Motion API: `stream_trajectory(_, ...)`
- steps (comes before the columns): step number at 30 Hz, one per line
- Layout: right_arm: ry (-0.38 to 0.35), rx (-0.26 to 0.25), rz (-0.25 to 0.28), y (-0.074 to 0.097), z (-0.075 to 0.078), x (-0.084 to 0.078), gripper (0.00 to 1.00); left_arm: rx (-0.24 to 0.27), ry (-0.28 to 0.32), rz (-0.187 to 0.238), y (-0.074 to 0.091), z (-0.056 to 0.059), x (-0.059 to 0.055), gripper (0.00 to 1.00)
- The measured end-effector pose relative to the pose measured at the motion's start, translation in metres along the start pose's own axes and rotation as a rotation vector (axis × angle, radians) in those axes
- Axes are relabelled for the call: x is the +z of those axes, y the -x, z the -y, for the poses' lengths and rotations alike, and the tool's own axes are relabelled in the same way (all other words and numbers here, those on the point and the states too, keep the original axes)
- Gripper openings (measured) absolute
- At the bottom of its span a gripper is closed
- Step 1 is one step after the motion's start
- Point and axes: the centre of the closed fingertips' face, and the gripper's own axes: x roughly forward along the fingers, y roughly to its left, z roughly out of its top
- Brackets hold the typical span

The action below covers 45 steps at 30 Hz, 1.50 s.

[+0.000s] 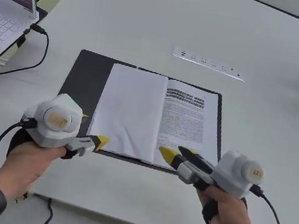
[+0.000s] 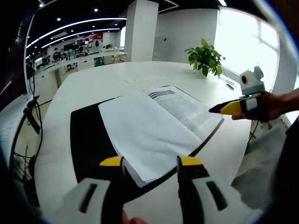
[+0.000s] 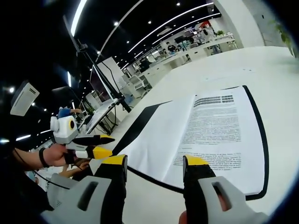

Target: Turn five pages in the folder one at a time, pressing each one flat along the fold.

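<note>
Folder open at frame centre, both grippers at its lower edge.
I see the folder [image 1: 84,80] flat mid-frame, printed page [image 1: 184,120] on its right; left gripper [image 2: 151,161] and right gripper [image 3: 155,161] both spread, empty. Risk: wide jaws could catch several sheets together.

Open-plan office, desk rows [image 3: 205,44], ceiling light strips [image 3: 80,14], potted plant [image 2: 205,58]

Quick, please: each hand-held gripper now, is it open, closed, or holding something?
Left hand-held gripper: open, holding nothing, near the blank white paper page of the black folder.
Right hand-held gripper: open, holding nothing, near the printed white paper page.
</note>
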Motion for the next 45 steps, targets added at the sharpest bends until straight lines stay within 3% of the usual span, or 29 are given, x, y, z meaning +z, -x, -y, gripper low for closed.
stream_trajectory(5,-0.004,0.007,0.011,0.000,-0.002,0.002,0.45,-0.012,-0.010,0.009,-0.011,0.001,0.001,0.36)
stream_trajectory(13,-0.013,0.004,0.025,-0.001,0.000,0.008,0.43,-0.032,-0.014,-0.058,-0.032,-0.002,-0.027,0.23)
stream_trajectory(18,-0.025,0.000,0.018,0.000,0.002,0.004,0.40,-0.008,0.000,-0.091,-0.037,-0.011,-0.041,0.15)
stream_trajectory(21,-0.041,0.000,0.011,0.000,0.005,-0.001,0.37,0.002,-0.034,-0.137,-0.038,-0.015,-0.052,0.10)
stream_trajectory(23,-0.053,-0.001,0.013,0.001,0.006,-0.003,0.38,0.003,-0.045,-0.144,-0.039,-0.016,-0.056,0.08)
stream_trajectory(27,-0.065,-0.004,0.008,0.001,0.007,-0.005,0.36,0.024,-0.054,-0.136,-0.039,-0.022,-0.056,0.00)
stream_trajectory(37,-0.061,0.020,-0.014,-0.012,0.004,-0.007,0.30,0.042,-0.051,-0.132,-0.031,-0.018,-0.052,0.00)
stream_trajectory(41,-0.049,0.033,-0.043,-0.023,0.007,-0.012,0.28,0.045,-0.048,-0.139,-0.029,-0.016,-0.051,0.00)
stream_trajectory(45,-0.043,0.043,-0.052,-0.037,0.008,-0.004,0.26,0.031,-0.030,-0.143,-0.027,-0.016,-0.050,0.00)
